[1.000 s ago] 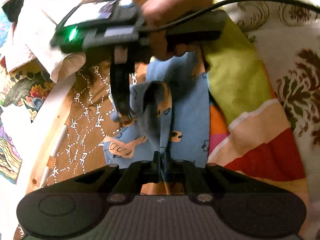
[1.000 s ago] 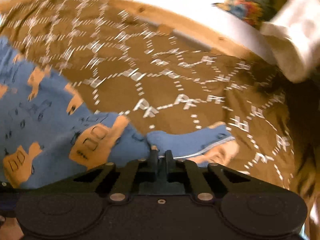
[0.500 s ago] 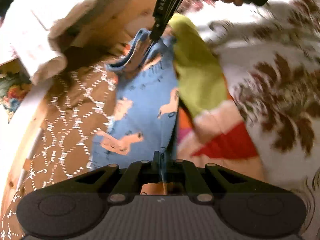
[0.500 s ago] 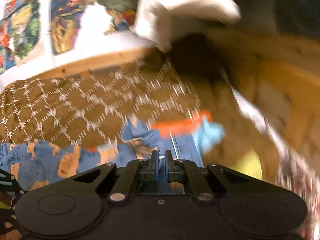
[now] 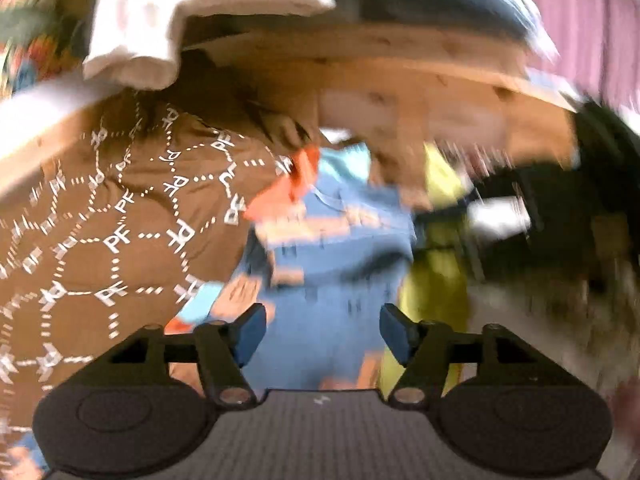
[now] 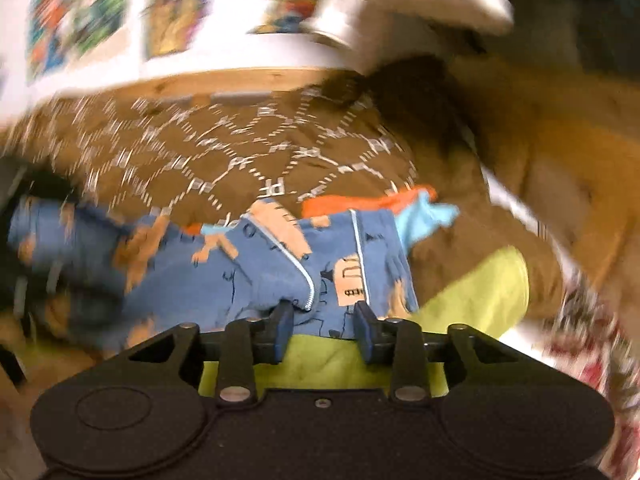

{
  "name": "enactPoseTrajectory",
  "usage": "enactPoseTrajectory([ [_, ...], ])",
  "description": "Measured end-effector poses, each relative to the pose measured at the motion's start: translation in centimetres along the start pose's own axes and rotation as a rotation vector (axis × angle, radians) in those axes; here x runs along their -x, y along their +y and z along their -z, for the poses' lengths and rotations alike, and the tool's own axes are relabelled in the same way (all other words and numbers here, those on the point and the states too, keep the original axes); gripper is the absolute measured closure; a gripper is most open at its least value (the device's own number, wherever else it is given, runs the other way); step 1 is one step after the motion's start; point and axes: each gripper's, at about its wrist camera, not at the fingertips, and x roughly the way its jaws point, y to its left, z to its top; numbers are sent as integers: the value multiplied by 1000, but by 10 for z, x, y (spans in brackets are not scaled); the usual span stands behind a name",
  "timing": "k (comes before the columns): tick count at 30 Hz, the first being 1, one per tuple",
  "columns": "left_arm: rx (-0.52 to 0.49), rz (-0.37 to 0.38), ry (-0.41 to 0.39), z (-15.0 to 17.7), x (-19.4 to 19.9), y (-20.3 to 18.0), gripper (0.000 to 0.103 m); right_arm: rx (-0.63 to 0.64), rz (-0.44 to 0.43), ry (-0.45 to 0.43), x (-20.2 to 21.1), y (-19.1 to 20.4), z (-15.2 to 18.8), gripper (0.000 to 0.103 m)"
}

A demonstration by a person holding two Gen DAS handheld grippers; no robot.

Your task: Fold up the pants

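The blue pants [image 6: 248, 264] with orange prints lie folded on the brown patterned cloth [image 6: 240, 160], with an orange and light-blue cuff [image 6: 400, 208] at the far end. In the left wrist view the pants [image 5: 340, 264] lie blurred just beyond my left gripper [image 5: 322, 334], which is open and empty. My right gripper [image 6: 323, 328] is open, its fingertips [image 6: 282, 326] at the near edge of the pants, holding nothing.
A yellow-green cloth [image 6: 472, 304] lies beside the pants and under the right gripper. A wooden bed edge [image 6: 224, 80], a white pillow [image 5: 180, 12] and a colourful printed sheet [image 6: 80, 12] lie beyond. A floral cover [image 6: 592, 344] is at the right.
Both grippers have opened and let go of the pants. The pants now lie folded on the brown cloth. Both cameras have swung and the views are blurred.
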Motion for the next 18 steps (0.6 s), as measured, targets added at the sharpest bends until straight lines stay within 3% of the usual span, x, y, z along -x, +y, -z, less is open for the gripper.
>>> enactPoseTrajectory([
  [3, 101, 5, 8, -19, -25, 20, 33, 230, 39, -50, 4, 20, 10, 48],
  [8, 286, 54, 76, -25, -55, 49, 38, 505, 89, -146, 7, 41, 22, 47],
  [10, 338, 80, 118, -25, -63, 55, 46, 557, 91, -150, 2, 46, 23, 49],
  [12, 380, 91, 157, -27, -71, 60, 77, 584, 95, -143, -3, 48, 23, 61],
  [13, 401, 97, 174, -28, -73, 62, 84, 592, 92, -137, -6, 48, 23, 68],
  [14, 419, 111, 182, -30, -74, 64, 93, 593, 89, -129, -7, 48, 23, 84],
  [15, 442, 127, 185, -33, -72, 65, 94, 589, 85, -118, -9, 47, 23, 94],
  [18, 502, 152, 175, -49, -67, 67, 95, 499, 66, -108, -6, 38, 19, 100],
])
